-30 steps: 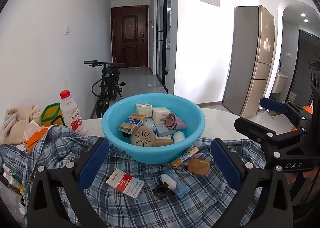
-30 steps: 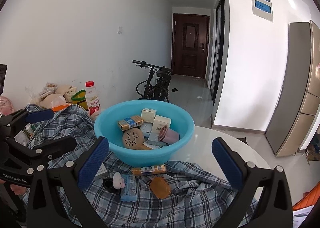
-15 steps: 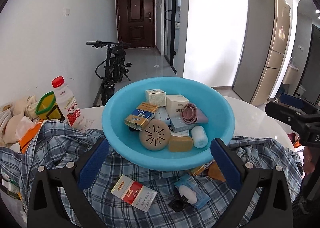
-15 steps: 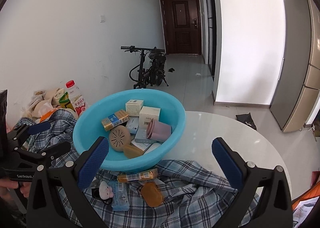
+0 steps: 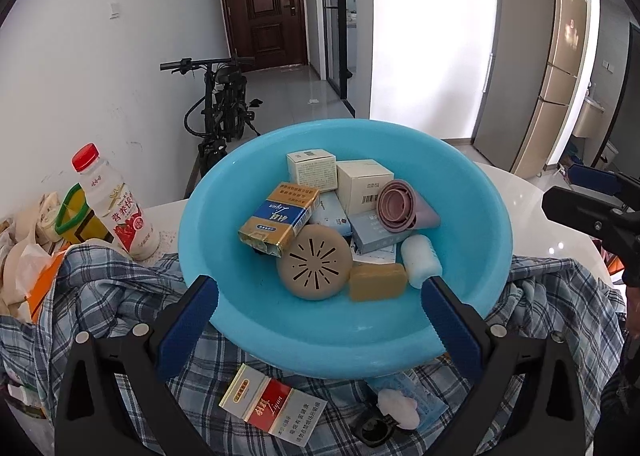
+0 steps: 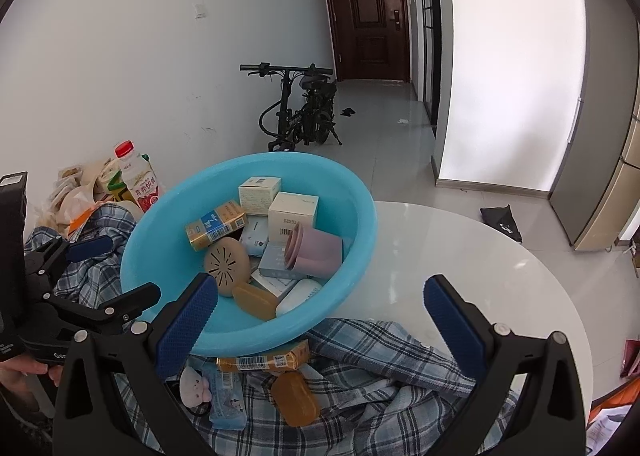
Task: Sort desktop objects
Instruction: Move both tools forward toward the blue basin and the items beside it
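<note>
A blue basin (image 5: 472, 192) (image 6: 360, 216) stands on a plaid cloth (image 5: 120, 296) (image 6: 400, 368) and holds several boxes, a pink cup (image 5: 400, 204), a tan round disc (image 5: 314, 268) and a soap bar (image 5: 378, 281). In front of it on the cloth lie a red-and-white box (image 5: 276, 408), a blue packet (image 6: 224, 400), an orange soap (image 6: 296, 398) and a yellow barcoded bar (image 6: 264, 361). My left gripper (image 5: 318, 320) is open and empty at the basin's near rim. My right gripper (image 6: 320, 320) is open and empty, above the basin's right near edge.
A milk bottle with a red cap (image 5: 116, 204) and a heap of bags (image 5: 36, 240) stand at the left. The white round table (image 6: 460, 256) extends to the right. A bicycle (image 6: 300, 112) leans by the wall beyond the table.
Both grippers have moved forward and up towards the basin, which now looks larger and more from above. Both stayed open.
</note>
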`<control>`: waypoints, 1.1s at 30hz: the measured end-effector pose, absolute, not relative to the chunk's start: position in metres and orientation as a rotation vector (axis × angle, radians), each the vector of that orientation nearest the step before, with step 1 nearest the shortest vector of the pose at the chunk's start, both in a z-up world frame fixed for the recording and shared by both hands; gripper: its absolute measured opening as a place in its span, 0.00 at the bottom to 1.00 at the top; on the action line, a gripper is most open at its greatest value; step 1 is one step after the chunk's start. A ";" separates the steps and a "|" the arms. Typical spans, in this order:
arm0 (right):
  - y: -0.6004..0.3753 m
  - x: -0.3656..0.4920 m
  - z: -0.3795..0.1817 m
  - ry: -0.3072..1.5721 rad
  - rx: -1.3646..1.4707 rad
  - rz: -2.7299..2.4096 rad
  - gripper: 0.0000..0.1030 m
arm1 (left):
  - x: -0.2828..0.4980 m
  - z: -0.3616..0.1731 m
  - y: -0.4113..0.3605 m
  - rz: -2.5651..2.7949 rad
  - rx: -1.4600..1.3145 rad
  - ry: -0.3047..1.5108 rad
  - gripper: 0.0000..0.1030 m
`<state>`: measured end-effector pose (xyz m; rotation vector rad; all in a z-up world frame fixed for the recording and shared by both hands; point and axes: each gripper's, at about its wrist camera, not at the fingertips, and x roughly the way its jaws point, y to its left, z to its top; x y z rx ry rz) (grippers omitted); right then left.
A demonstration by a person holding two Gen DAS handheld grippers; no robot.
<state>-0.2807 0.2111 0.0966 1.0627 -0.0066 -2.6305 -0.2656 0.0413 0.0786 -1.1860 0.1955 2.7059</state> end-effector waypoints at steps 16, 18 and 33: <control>0.208 -0.295 0.078 0.017 1.144 -2.610 1.00 | -0.273 0.065 0.047 2.681 -1.222 0.256 1.00; 0.208 -0.294 0.078 0.020 1.141 -2.610 1.00 | -0.272 0.065 0.047 2.683 -1.218 0.263 1.00; 0.201 -0.278 0.089 0.048 1.116 -2.616 1.00 | -0.250 0.077 0.045 2.698 -1.166 0.242 1.00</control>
